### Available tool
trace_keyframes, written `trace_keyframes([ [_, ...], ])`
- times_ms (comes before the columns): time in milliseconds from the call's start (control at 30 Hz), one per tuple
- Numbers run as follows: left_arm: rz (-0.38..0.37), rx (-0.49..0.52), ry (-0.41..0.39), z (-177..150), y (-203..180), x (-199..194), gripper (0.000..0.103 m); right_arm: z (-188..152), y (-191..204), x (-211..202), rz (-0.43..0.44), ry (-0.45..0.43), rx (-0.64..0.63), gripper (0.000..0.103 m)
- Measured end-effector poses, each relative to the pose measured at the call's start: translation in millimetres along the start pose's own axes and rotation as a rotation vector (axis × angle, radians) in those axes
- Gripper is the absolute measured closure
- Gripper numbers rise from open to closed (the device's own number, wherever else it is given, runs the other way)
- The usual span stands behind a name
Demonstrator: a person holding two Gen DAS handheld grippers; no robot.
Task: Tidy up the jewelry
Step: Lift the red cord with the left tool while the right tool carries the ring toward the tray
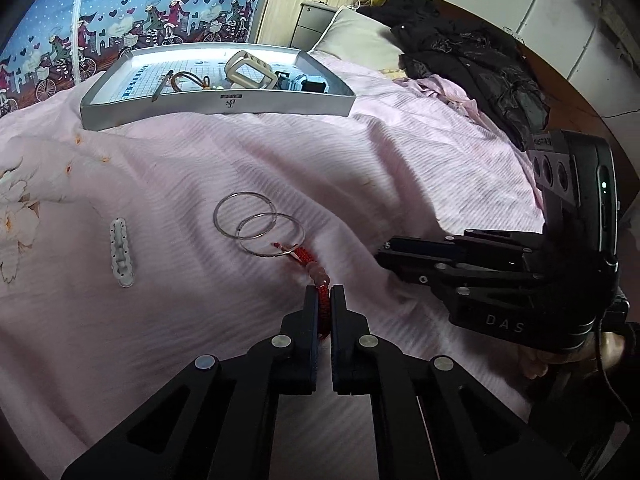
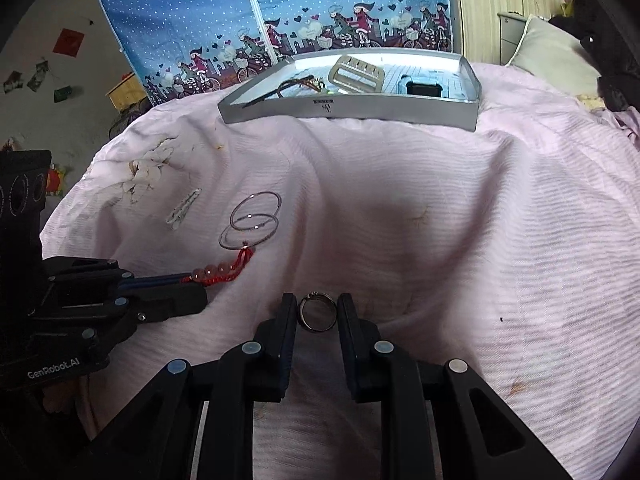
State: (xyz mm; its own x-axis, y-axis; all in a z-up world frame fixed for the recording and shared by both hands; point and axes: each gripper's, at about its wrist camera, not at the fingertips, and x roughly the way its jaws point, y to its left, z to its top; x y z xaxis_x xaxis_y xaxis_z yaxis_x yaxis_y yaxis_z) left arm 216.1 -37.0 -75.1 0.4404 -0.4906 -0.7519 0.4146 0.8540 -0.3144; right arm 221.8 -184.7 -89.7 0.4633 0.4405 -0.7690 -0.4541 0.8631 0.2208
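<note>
the left claw [image 1: 324,294] pinches only the red cord [image 1: 323,308], so lifting may snag its hoops [image 1: 260,230] on the bedspread [image 1: 400,184], while the right claw [image 2: 318,312], half-closed around the ring [image 2: 318,312], could press it into the soft fabric.

Black left gripper [image 2: 192,286] marked "GenRobot.AI", black right gripper [image 1: 384,258] marked "DAS", silver pivot screws.
</note>
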Motion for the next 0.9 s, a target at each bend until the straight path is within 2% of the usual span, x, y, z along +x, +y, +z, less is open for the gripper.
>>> trace_keyframes([
  [200,-0.039,-0.013,-0.048,3,-10,-14,0.1,6,0,-13,-0.004,-0.086,-0.001,0.083],
  [500,0.033,0.055,-0.177,5,-20,-30,0.1,10,1,-18,-0.027,-0.13,-0.016,0.083],
  [767,0.028,0.021,-0.25,8,-13,-44,0.1,15,-1,-32,-0.021,-0.203,-0.004,0.083],
  [900,0.042,0.023,-0.266,11,-13,-51,0.1,15,-1,-33,-0.027,-0.208,-0.004,0.083],
])
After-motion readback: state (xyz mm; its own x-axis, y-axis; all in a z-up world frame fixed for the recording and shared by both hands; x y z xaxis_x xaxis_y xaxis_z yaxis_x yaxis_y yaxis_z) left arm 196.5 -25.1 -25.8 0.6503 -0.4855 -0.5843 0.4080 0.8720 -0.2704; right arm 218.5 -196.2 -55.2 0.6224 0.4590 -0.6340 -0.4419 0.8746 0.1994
